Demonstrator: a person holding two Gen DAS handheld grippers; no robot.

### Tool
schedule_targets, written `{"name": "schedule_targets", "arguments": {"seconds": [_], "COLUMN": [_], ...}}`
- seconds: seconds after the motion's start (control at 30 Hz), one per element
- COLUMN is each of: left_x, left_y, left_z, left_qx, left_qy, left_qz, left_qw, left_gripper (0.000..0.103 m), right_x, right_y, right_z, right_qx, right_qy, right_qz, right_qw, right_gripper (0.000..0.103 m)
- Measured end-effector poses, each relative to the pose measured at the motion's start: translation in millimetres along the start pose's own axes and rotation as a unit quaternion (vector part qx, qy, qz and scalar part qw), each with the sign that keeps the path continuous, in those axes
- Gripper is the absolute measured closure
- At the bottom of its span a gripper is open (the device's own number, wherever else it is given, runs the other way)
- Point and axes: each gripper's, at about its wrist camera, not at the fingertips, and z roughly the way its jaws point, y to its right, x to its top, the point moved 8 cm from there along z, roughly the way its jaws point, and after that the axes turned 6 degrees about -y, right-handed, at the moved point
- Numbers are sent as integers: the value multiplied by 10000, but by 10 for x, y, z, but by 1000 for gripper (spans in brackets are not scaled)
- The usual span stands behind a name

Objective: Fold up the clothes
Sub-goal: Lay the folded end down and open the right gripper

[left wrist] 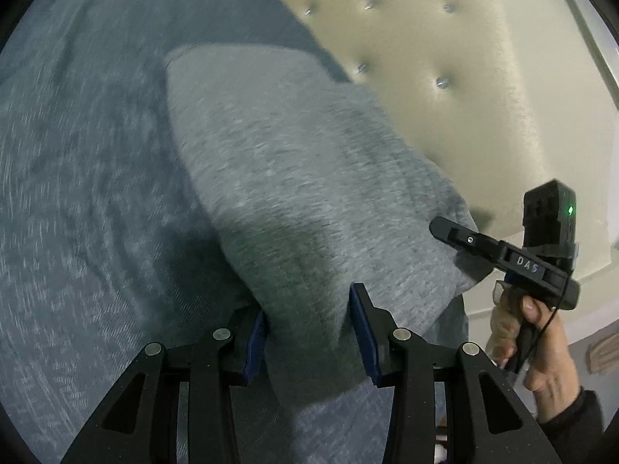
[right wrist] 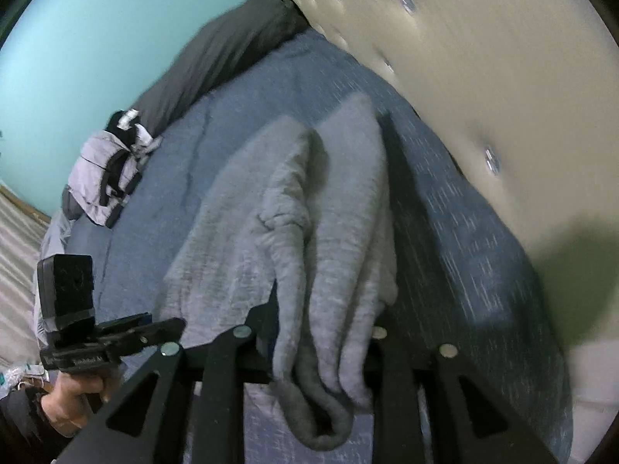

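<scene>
A grey knit garment (left wrist: 290,178) hangs in the air above the blue bedspread (left wrist: 77,193), held up at two places. In the left wrist view its thick folded edge fills the gap between the blue pads (left wrist: 365,332) of my left gripper (left wrist: 309,305), which is shut on it. My right gripper (left wrist: 445,230) holds the garment's right corner, with a hand on its handle. In the right wrist view the garment (right wrist: 271,212) drapes in bunched folds through my right gripper (right wrist: 321,321), shut on the cloth. The left gripper (right wrist: 170,326) shows at the lower left.
A cream tufted headboard (left wrist: 445,77) stands close on the right of the bed. A grey and white jacket (right wrist: 104,178) lies at the bed's far left, beside a dark pillow or blanket (right wrist: 216,50). A turquoise wall (right wrist: 96,31) is behind.
</scene>
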Motion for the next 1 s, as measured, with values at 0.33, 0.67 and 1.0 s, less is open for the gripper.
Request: {"name": "schedule_targets", "arguments": {"seconds": [0.33, 0.67, 1.0], "left_x": [96, -34, -135], "left_y": [228, 203, 147], "left_z": [-498, -94, -51], "left_qx": [563, 1014, 1281], "left_qy": [494, 85, 49], "left_qz": [911, 1279, 1602], "left_qw": [9930, 9865, 9787], "left_gripper": [59, 60, 60], "right_x": [-18, -27, -161], "right_y": [29, -121, 398], "right_z": [-382, -47, 237], "right_qx": [-555, -731, -700], "right_qy": [688, 561, 520], "right_qz": [-32, -359, 626], "right_qw": [9961, 9951, 9942], "right_gripper": [56, 96, 103]}}
